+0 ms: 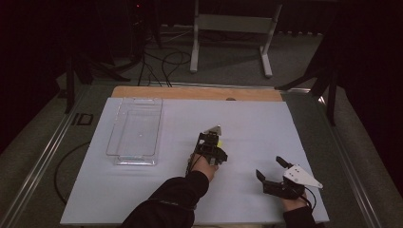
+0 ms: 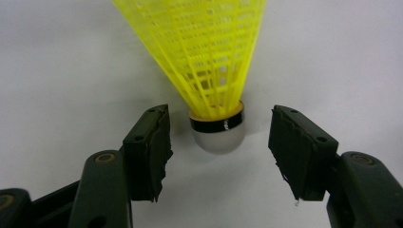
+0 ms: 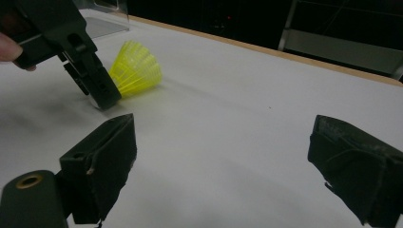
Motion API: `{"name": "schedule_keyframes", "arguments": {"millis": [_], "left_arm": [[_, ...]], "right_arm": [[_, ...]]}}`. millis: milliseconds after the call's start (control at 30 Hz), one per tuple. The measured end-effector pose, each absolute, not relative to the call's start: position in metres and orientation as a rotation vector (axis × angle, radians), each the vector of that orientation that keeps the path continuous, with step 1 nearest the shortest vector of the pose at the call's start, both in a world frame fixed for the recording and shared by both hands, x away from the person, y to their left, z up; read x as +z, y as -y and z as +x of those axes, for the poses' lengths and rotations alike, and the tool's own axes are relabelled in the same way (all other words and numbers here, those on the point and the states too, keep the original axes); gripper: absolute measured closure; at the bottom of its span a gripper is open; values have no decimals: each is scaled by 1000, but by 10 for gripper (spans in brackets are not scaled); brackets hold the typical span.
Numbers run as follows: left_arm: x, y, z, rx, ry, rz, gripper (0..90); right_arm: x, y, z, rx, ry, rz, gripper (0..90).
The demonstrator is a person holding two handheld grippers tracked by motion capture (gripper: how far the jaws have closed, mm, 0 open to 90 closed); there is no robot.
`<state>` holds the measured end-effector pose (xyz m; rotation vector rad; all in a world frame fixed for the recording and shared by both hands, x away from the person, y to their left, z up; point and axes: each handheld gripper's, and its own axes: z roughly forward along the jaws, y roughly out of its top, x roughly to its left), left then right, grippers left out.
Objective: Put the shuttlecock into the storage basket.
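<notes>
Nearest you, your right tool (image 1: 272,167) rests low on the white desk (image 1: 266,123) with its jaws spread wide and nothing between them; held off to the side, it leaves the working space free for the other hand; in the right gripper view its own jaws frame only bare surface. Farther in, your left tool (image 2: 218,142) is angled down over the yellow shuttlecock (image 2: 209,61), jaws spread to either side of the white cork base and touching neither side; the gap is set just wider than the cork, which suggests you are lining up a pinch on the firm base, not the soft lattice skirt; the shuttlecock lies on its side near the middle of the desk, skirt pointing away from the tool. Farthest, toward the far left, a clear plastic tray (image 1: 135,130) stands empty, probably the intended destination.
</notes>
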<state>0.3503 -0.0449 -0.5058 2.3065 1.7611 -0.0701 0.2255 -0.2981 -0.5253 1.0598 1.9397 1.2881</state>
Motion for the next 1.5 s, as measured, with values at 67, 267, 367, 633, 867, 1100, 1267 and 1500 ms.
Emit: {"name": "schedule_keyframes", "arguments": {"millis": [67,267,367,633,867,1100,1267,1500], "left_arm": [[-506,45,352,-75,-1767,2309,426],[-509,42,357,-141,-1750,2336,562],[-511,40,358,-169,-1748,2337,603],[-507,35,360,-154,-1712,2351,645],[-495,30,361,-134,-1575,2448,648],[-486,18,363,-199,-1473,2500,649],[-481,8,363,-226,-1388,2542,650],[-476,-5,356,-215,-1254,2642,650]], "right_arm": [[-525,298,225,1289,-1940,1057,93],[-525,299,226,1286,-1937,1064,93],[-525,298,226,1285,-1936,1063,93],[-525,299,226,1285,-1938,1066,93],[-525,299,226,1285,-1939,1066,93],[-525,299,225,1285,-1940,1065,93],[-525,298,225,1285,-1943,1064,93],[-525,298,225,1287,-1945,1068,93]]}}
